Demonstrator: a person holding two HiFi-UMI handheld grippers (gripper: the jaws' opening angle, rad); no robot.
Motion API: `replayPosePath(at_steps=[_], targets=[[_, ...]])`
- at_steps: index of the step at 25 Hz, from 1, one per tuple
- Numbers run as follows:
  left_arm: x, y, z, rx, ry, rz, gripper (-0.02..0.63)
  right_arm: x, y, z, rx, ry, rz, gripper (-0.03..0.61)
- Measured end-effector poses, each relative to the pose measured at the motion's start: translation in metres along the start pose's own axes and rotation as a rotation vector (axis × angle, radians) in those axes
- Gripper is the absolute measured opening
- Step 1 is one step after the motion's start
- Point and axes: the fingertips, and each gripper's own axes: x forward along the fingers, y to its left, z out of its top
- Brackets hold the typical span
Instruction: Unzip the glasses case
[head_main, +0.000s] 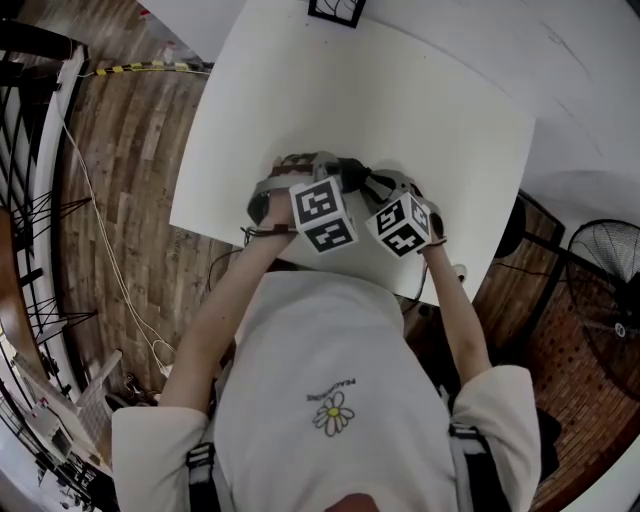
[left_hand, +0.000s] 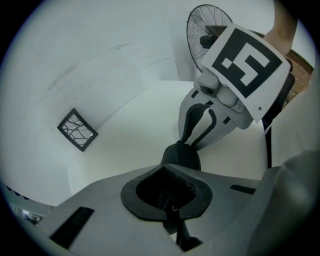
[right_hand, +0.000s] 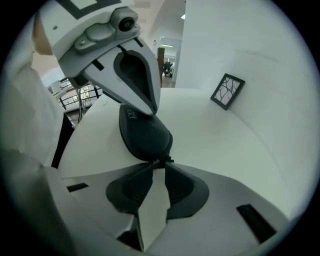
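A black zipped glasses case (right_hand: 145, 137) lies on the white table (head_main: 420, 110); the head view shows it (head_main: 352, 176) between the two grippers. My left gripper (left_hand: 172, 170) is shut on the case's near end, and the rest of the case (left_hand: 181, 156) bulges out beyond the jaws. In the right gripper view the left gripper (right_hand: 145, 111) comes down on the case's far end. My right gripper (right_hand: 159, 167) is open, with a white wedge of table showing between its pads. The small zipper pull (right_hand: 160, 162) sits right at its tips, and the pads are not pressing it.
A small black frame with a branch pattern (left_hand: 77, 129) lies farther out on the table. A standing fan (head_main: 605, 265) is off the table's right side. The near table edge runs just behind both grippers, with wood floor (head_main: 130, 200) to the left.
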Motion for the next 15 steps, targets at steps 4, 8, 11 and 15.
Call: replayPosePath(at_steps=[4,8,11,15], targets=[[0.001,0.0,0.001,0.002,-0.001,-0.005,0.011,-0.001,-0.002,-0.002,-0.037,0.014,0.037,0.026],[0.002,0.001,0.002,-0.005,-0.006,-0.008,0.011,-0.004,-0.004,-0.003,-0.264,0.077,-0.025,0.014],[0.001,0.002,0.003,-0.007,-0.01,-0.009,0.01,-0.004,-0.005,-0.003,-0.365,0.11,-0.083,0.006],[0.004,0.003,0.004,0.008,0.002,-0.004,0.009,-0.001,-0.013,-0.003,-0.388,0.124,-0.111,0.006]])
